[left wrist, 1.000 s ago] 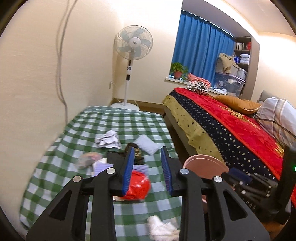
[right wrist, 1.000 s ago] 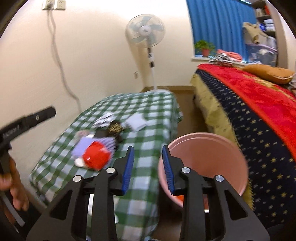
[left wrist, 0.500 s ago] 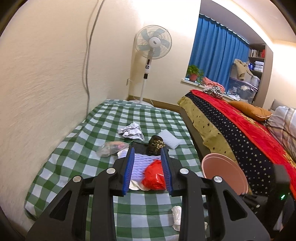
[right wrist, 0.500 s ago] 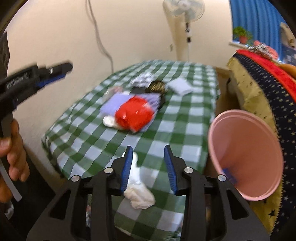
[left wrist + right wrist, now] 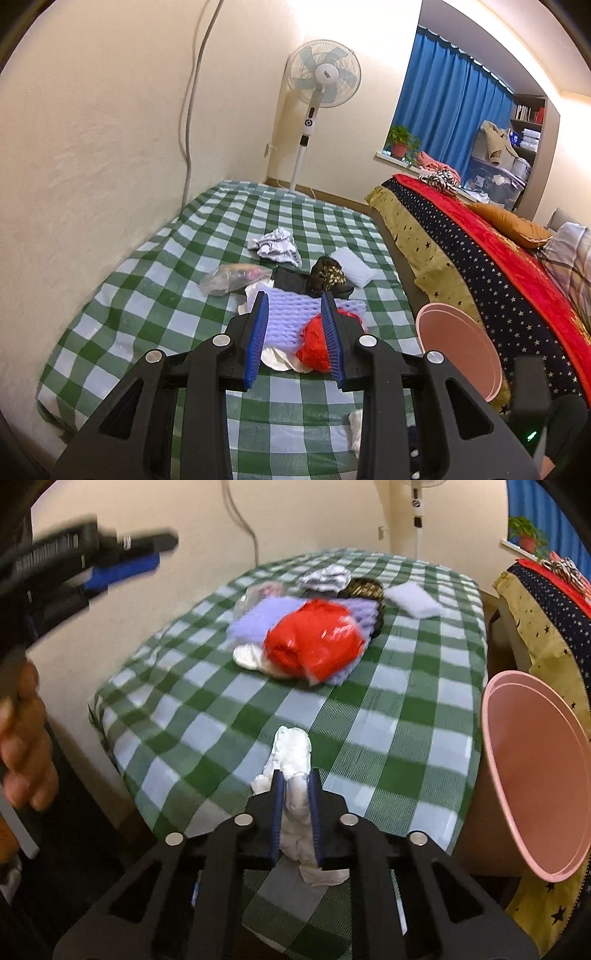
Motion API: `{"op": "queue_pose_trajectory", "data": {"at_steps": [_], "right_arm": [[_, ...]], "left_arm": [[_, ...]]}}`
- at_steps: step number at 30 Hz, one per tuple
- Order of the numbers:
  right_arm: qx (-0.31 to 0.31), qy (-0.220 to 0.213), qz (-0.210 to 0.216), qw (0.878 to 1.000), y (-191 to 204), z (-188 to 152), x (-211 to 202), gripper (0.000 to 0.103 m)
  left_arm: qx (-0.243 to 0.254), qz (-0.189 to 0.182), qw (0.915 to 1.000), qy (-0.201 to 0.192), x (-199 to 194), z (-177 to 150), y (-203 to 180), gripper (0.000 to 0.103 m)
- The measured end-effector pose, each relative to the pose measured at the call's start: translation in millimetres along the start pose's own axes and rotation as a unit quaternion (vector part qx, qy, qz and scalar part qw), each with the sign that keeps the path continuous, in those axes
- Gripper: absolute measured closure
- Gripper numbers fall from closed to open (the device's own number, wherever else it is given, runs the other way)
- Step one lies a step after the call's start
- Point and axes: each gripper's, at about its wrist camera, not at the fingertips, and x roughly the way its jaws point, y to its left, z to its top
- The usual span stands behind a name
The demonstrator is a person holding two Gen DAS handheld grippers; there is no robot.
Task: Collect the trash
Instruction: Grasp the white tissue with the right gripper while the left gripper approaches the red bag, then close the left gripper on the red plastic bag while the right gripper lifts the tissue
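Right now the right gripper [image 5: 297, 797] fingers are closing around the white tissue wad [image 5: 293, 771], its long axis toward twelve o'clock; pink bin [image 5: 535, 779] at three. Left gripper [image 5: 295, 332] released.

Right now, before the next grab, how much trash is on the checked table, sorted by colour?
White: 4 - tissue wad in the closing right gripper, folded pad, crumpled paper, scrap under the pile
Red: 1 - bag
Lilac: 1 - foam net
Clear: 1 - plastic bag
Dark: 2 - black piece, black-gold wrapper
Total: 9
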Motion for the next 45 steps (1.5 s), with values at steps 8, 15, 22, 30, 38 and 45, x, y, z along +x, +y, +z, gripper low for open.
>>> {"op": "queue_pose_trajectory", "data": {"at_steps": [8,15,22,30,38,45], "right_arm": [[0.085,-0.039,-0.09,0.992,-49,20,-12,0.09],[0.113,-0.05,-0.1,0.987,-68,28,-11,0.09],[0.14,-0.064,-0.084,0.984,-78,32,-12,0.09],[0.148,-0.071,-0.076,0.983,-82,35,-14,0.09],[0.144,-0.08,-0.077,0.983,-81,35,-19,0.09],[0.136,-0.1,-0.078,0.983,-76,39,-30,0.09]], "left_arm": [[0.007,-0.006,0.9993,0.035,34,-16,-11,0.074],[0.03,-0.009,0.9973,0.067,69,-30,-31,0.052],[0.036,0.002,0.9946,0.097,97,-39,-36,0.04],[0.03,-0.006,0.9916,0.125,111,-45,-35,0.039],[0.023,-0.022,0.992,0.122,104,-44,-34,0.056],[0.026,-0.022,0.9942,0.101,90,-38,-34,0.061]]}}
